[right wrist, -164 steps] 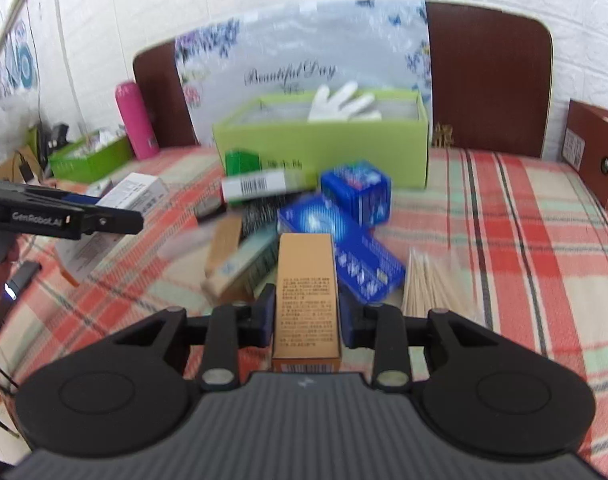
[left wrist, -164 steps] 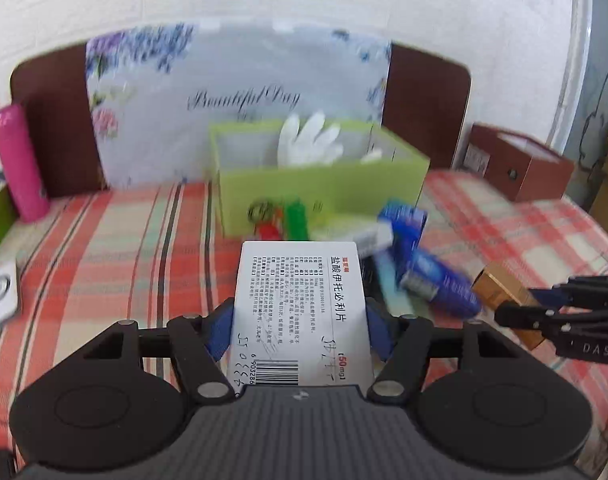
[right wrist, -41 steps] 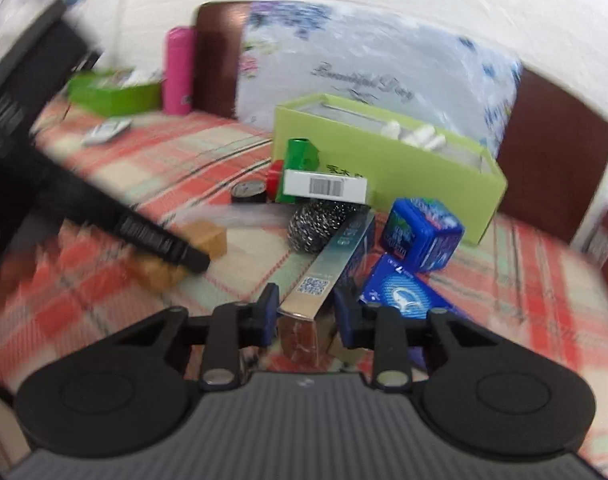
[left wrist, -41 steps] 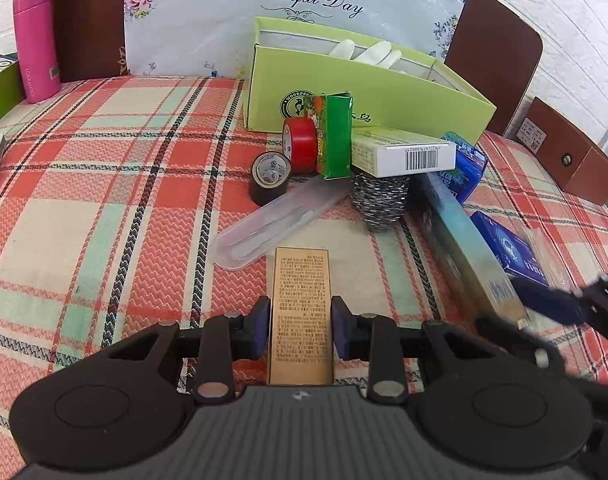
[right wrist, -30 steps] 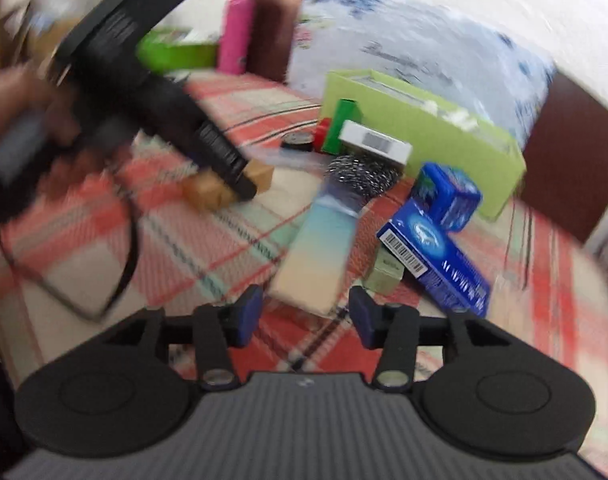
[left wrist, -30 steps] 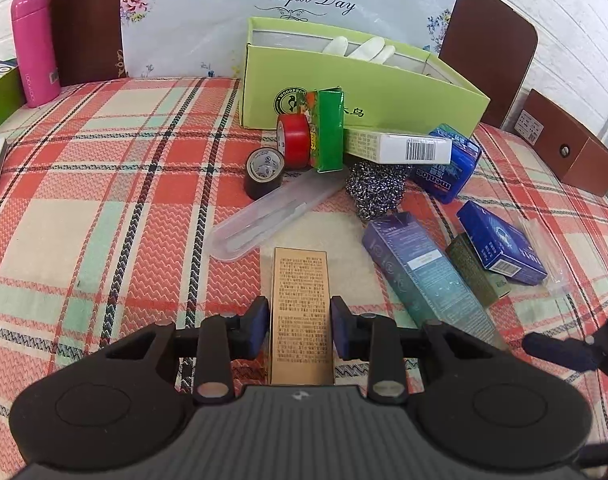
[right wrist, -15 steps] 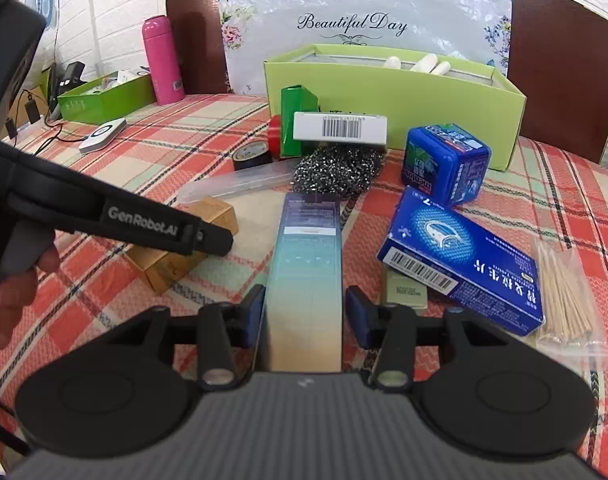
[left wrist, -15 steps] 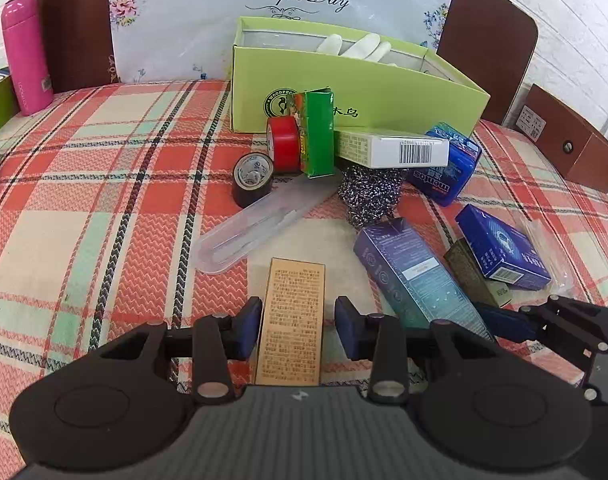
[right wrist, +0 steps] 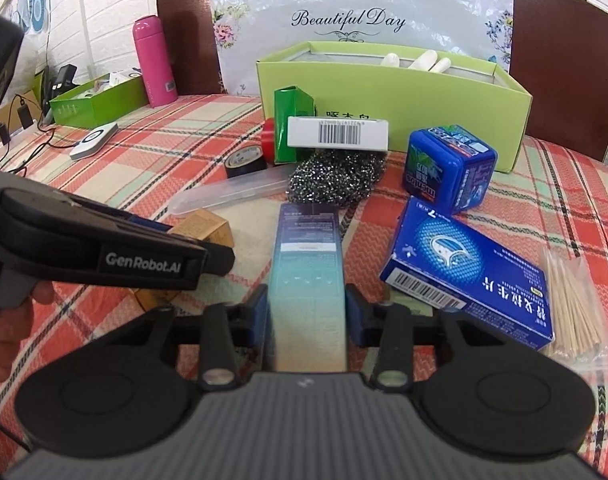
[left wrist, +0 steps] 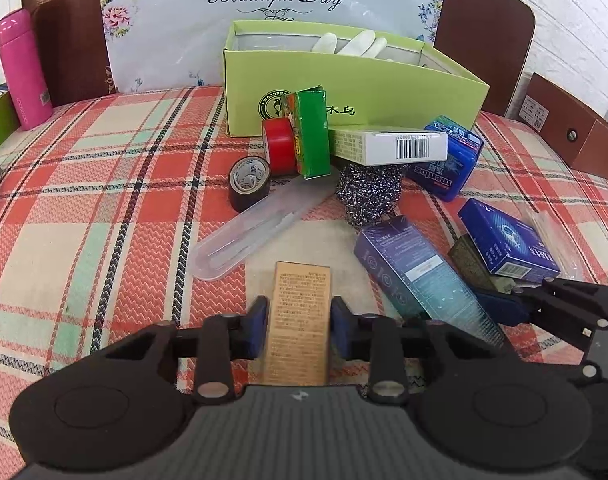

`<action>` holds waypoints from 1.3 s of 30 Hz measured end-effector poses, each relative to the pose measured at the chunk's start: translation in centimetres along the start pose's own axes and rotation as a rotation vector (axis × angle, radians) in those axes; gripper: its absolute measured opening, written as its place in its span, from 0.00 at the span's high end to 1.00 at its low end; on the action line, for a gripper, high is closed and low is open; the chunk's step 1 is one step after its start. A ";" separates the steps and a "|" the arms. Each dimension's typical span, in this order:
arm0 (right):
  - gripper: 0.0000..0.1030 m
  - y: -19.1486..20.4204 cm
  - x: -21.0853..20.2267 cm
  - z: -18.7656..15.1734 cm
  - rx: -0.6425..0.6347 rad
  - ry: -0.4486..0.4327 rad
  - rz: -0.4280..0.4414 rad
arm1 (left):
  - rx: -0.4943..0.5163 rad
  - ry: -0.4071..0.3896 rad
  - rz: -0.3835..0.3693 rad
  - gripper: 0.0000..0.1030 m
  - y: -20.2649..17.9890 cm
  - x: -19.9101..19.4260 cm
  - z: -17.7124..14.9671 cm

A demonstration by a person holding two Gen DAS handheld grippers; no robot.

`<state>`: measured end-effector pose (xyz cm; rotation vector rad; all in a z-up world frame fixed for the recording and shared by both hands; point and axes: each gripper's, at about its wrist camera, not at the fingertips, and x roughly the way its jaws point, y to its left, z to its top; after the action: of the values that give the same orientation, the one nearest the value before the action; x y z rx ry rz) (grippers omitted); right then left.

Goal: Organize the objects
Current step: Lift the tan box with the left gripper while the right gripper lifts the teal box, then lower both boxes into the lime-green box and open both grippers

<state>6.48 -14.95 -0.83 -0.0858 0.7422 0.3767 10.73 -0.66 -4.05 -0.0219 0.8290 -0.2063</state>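
A gold box [left wrist: 300, 300] lies on the plaid tablecloth between the pads of my left gripper [left wrist: 299, 316]. Its jaws are closing and both pads touch the box's sides. A long teal-and-purple box [right wrist: 308, 256] lies lengthwise between the pads of my right gripper [right wrist: 307, 312], whose jaws are also closing, with the pads against it. In the right wrist view the left gripper [right wrist: 184, 248] covers most of the gold box [right wrist: 202, 226]. The right gripper [left wrist: 504, 304] holds the near end of the long box [left wrist: 408, 268]. The open green box [left wrist: 344, 92] stands behind with white gloves inside.
In front of the green box lie a red tape roll [left wrist: 278, 144], black tape [left wrist: 250, 184], a green packet [left wrist: 312, 136], a white barcode box [left wrist: 388, 146], a steel scourer [left wrist: 370, 196], a blue tin [right wrist: 448, 168], a blue medicine box [right wrist: 468, 268], toothpicks [right wrist: 572, 304] and a clear case [left wrist: 256, 232].
The left jaws stood apart from the gold box half a second ago and now press on it. The right jaws have narrowed onto the long box, which now lies straight between them.
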 end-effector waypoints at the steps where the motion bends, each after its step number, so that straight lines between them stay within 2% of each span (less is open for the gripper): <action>1: 0.63 0.0 -0.2 0.0 0.001 0.006 0.007 | -0.005 0.000 -0.012 0.69 0.1 -0.1 0.0; 4: 0.63 -0.5 -1.3 -0.1 0.034 0.019 0.044 | 0.000 -0.008 -0.038 0.69 0.1 -0.8 0.0; 6: 0.63 -1.2 -2.5 -0.2 0.082 0.019 0.098 | 0.008 -0.030 -0.060 0.69 -0.1 -1.8 0.1; 12: 0.63 -2.6 -6.8 0.8 0.097 -0.059 0.138 | 0.026 -0.142 -0.139 0.69 -0.6 -5.1 2.4; 17: 0.63 -4.7 -8.7 4.0 0.100 -0.161 0.081 | 0.047 -0.261 -0.179 0.69 -1.3 -7.2 6.4; 21: 0.63 -6.7 -9.1 7.6 0.096 -0.243 0.030 | 0.059 -0.344 -0.208 0.69 -2.3 -7.7 10.8; 25: 0.63 -8.8 -8.0 11.5 0.097 -0.306 -0.034 | 0.052 -0.365 -0.201 0.69 -3.3 -5.9 15.6; 30: 0.63 -12.1 -3.9 16.2 0.139 -0.349 -0.115 | 0.008 -0.323 -0.218 0.69 -4.0 -1.0 20.6; 34: 0.63 -13.6 0.3 17.9 0.133 -0.343 -0.167 | -0.001 -0.281 -0.183 0.69 -4.2 3.3 22.5; 39: 0.63 -14.4 5.8 18.1 0.108 -0.308 -0.213 | -0.005 -0.242 -0.168 0.69 -3.6 7.6 23.2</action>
<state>27.28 -22.77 7.81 -0.0042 0.4418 0.1410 32.07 -7.04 6.44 -0.1190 0.5860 -0.3528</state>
